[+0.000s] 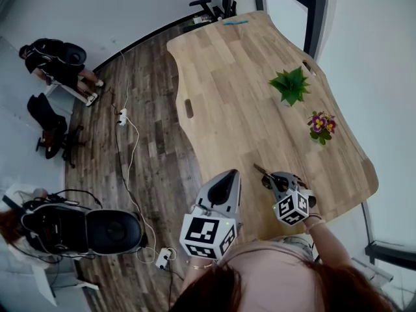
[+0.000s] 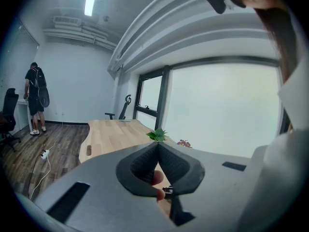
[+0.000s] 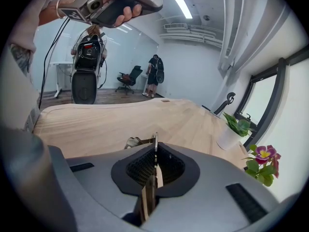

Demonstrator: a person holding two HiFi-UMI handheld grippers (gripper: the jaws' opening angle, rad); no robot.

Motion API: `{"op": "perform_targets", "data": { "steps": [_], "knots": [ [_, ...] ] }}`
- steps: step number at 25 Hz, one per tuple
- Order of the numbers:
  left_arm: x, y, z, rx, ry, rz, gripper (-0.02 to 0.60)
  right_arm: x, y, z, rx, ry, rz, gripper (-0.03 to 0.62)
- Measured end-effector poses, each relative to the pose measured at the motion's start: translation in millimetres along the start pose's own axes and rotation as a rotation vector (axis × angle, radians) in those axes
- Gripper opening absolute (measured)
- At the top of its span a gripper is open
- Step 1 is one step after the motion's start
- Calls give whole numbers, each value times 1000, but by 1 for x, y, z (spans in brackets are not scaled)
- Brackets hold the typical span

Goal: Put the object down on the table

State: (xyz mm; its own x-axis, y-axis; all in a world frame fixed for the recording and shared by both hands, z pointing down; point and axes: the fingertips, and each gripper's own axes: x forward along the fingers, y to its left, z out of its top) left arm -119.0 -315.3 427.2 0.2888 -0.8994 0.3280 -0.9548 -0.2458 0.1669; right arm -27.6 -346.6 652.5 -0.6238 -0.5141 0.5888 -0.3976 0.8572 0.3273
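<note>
Pinching a thin, silvery metal object (image 3: 139,140) edge-on in the right gripper (image 3: 155,150) above the wooden table (image 3: 120,120), with the left gripper (image 2: 158,146) clenched empty

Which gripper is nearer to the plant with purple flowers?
Right. The right gripper is over the table, on the person's side of the flowering plant; the left gripper lies farther off, beyond the right one.

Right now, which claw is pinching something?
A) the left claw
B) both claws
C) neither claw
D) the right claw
D: the right claw is shut on a thin metal thing, while the left claw is shut with nothing in it.
</note>
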Motion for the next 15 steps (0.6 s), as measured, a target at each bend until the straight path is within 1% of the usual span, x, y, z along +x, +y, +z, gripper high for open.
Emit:
{"op": "perform_targets", "data": {
  "steps": [5,15],
  "knots": [
    [0,0,0,-2,2,-1,2,2,4,-3,-42,10,0,2],
    [1,0,-3,-1,7,-5,2,5,15,-6,-77,3,19,2]
  ]
}}
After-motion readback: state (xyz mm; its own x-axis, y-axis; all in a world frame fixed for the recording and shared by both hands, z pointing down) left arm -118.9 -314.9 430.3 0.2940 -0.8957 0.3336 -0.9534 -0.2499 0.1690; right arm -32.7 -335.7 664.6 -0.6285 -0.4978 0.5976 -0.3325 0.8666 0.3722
